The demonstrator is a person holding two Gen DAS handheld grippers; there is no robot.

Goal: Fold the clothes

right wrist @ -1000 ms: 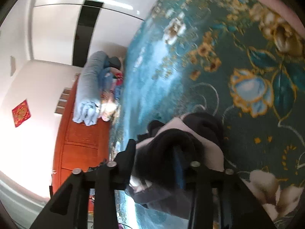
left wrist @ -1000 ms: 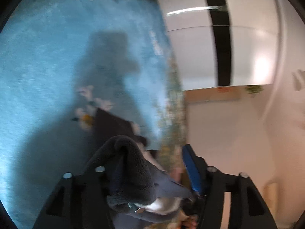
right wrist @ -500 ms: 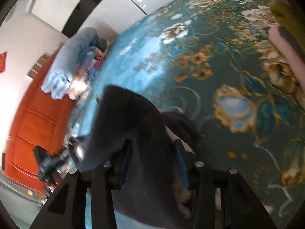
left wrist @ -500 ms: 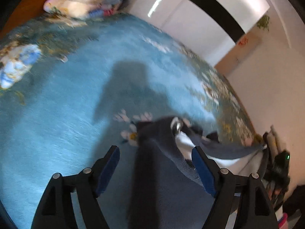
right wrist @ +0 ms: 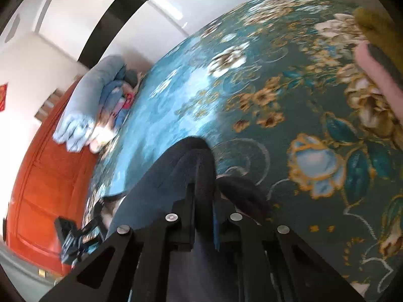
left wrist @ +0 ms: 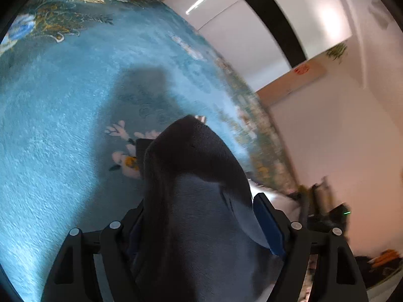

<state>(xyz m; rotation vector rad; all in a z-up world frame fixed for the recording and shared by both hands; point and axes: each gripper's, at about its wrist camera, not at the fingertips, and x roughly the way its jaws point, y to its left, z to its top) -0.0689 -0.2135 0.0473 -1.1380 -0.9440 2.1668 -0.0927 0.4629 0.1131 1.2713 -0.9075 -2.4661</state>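
Observation:
A dark grey fleece garment (left wrist: 199,201) with a white lining lies bunched over the teal floral bedspread (left wrist: 63,95). My left gripper (left wrist: 196,216) has its jaws wide apart, and the garment drapes between them. In the right wrist view the same garment (right wrist: 171,176) runs up between the narrow jaws of my right gripper (right wrist: 204,211), which is shut on a fold of it. The other gripper shows at the lower left of the right wrist view (right wrist: 73,236).
A stack of folded bedding (right wrist: 88,105) lies at the head of the bed by the red-brown headboard (right wrist: 42,181). White wardrobe doors with a black stripe (left wrist: 277,15) stand behind. A pink and olive item (right wrist: 377,70) lies at the right edge.
The garment has been drawn up and spread between the two grippers. My left gripper opened wide about half a second ago and the cloth now drapes through it. Both cameras swung round.

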